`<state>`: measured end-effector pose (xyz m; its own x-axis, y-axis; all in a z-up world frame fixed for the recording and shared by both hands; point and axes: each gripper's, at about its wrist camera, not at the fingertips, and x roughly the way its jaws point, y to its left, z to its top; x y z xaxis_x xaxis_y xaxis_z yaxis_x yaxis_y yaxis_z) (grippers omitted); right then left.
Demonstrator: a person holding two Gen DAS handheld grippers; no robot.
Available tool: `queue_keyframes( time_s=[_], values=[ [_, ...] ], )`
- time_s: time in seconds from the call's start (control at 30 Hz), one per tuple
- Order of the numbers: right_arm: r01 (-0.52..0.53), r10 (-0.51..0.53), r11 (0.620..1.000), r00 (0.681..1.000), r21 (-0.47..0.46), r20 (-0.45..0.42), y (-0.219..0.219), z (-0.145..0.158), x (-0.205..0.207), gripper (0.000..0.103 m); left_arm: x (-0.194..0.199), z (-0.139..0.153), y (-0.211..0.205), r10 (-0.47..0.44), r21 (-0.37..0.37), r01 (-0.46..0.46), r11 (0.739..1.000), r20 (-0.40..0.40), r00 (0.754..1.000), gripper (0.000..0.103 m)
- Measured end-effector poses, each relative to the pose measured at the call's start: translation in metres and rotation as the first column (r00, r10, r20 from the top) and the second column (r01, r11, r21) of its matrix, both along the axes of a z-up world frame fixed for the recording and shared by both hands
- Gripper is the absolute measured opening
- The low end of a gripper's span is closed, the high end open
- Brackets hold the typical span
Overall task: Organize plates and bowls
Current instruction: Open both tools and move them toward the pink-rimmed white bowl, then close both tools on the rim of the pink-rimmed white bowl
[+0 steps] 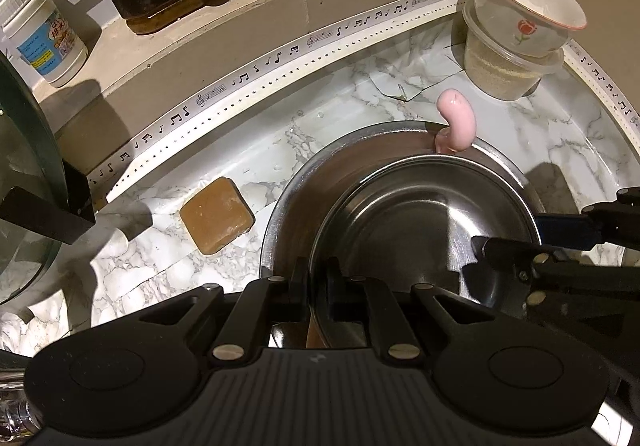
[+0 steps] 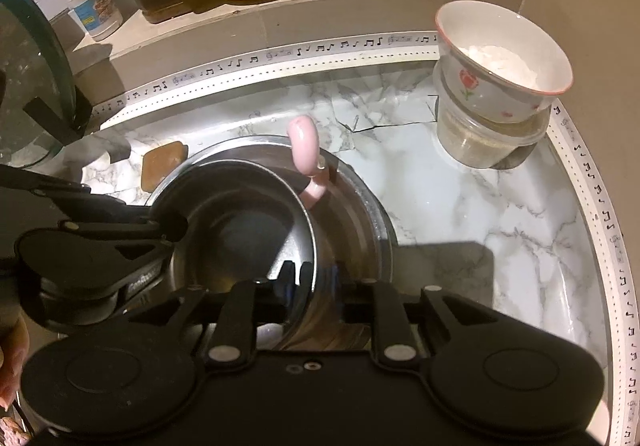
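Left wrist view: the left gripper (image 1: 318,278) is pinched narrow on the near rim of the smaller steel bowl (image 1: 416,221), one finger inside the wall and one outside, which is a sensible hold for a thin-walled bowl that offers nothing else to grab. That bowl sits inside the larger steel bowl (image 1: 292,197) on the marble table (image 1: 240,149), mouth up, tipped a little toward the left so its far rim rides higher. Round as it is, it has no long axis to speak of. The right gripper (image 1: 486,246) reaches in from the right at the opposite rim. A pink hook (image 1: 458,121) hangs over the larger bowl's far edge, and a brown soap block (image 1: 216,215) lies just beside it

Right wrist view: the right gripper (image 2: 316,282) straddles the smaller steel bowl's (image 2: 240,221) rim with its jaws slightly apart, the wall between them but the pads not clearly pressing. I judge this is the letting-go end of nesting, with the left gripper (image 2: 176,226) steadying the far side. A flowered bowl (image 2: 504,65) stands on a plastic tub (image 2: 480,141) near the back corner, well apart
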<state>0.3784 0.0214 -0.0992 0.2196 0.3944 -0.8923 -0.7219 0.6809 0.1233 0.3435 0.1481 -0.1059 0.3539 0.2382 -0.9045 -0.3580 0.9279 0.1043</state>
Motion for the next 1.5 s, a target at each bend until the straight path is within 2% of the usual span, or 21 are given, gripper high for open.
queue_keyframes(
  time_s=[0.07, 0.53, 0.63, 0.7, 0.8, 1.0, 1.17, 1.23, 1.27, 1.3, 1.5],
  values=[
    [-0.003, 0.003, 1.0, 1.0, 0.0, 0.007, 0.0, 0.0, -0.002, 0.03, 0.0, 0.002, -0.001, -0.004, 0.004, 0.004, 1.0, 0.006, 1.0, 0.008],
    [-0.011, 0.01, 0.999, 1.0, 0.038, 0.02, -0.013, 0.017, -0.009, 0.041, -0.013, 0.021, -0.005, -0.006, -0.016, 0.007, 1.0, 0.061, 0.998, 0.011],
    [-0.012, 0.011, 0.998, 1.0, 0.056, 0.023, -0.02, 0.025, -0.011, 0.043, -0.017, 0.026, -0.009, -0.019, -0.022, 0.021, 1.0, 0.071, 0.997, 0.018],
    [-0.014, 0.013, 0.998, 1.0, 0.065, 0.028, -0.026, 0.03, -0.013, 0.045, -0.021, 0.029, -0.012, -0.026, -0.035, 0.029, 0.999, 0.084, 0.996, 0.028],
    [-0.015, 0.012, 0.997, 0.999, 0.079, 0.034, -0.037, 0.037, -0.016, 0.047, -0.027, 0.033, -0.02, -0.049, -0.059, 0.056, 0.997, 0.108, 0.993, 0.029],
    [0.004, -0.008, 0.994, 0.999, 0.111, 0.04, -0.065, 0.052, -0.02, 0.049, -0.036, 0.046, -0.044, -0.119, -0.048, 0.126, 0.991, 0.132, 0.984, 0.029],
    [0.03, -0.037, 0.991, 0.998, 0.131, 0.053, -0.099, 0.063, -0.024, 0.056, -0.045, 0.058, -0.067, -0.181, -0.035, 0.189, 0.981, 0.166, 0.969, 0.031],
    [0.047, -0.055, 0.99, 0.997, 0.135, 0.057, -0.114, 0.064, -0.025, 0.059, -0.047, 0.062, -0.076, -0.203, -0.04, 0.213, 0.976, 0.179, 0.963, 0.047],
    [0.06, -0.068, 0.989, 0.996, 0.139, 0.055, -0.122, 0.065, -0.025, 0.06, -0.048, 0.063, -0.079, -0.21, -0.043, 0.221, 0.974, 0.189, 0.959, 0.065],
    [0.073, -0.081, 0.987, 0.995, 0.142, 0.053, -0.131, 0.065, -0.025, 0.061, -0.049, 0.065, -0.084, -0.213, -0.043, 0.227, 0.973, 0.203, 0.956, 0.074],
    [0.158, -0.167, 0.976, 0.985, 0.148, 0.052, -0.182, 0.064, -0.028, 0.072, -0.047, 0.07, -0.109, -0.256, -0.051, 0.277, 0.959, 0.252, 0.933, 0.074]
  ],
)
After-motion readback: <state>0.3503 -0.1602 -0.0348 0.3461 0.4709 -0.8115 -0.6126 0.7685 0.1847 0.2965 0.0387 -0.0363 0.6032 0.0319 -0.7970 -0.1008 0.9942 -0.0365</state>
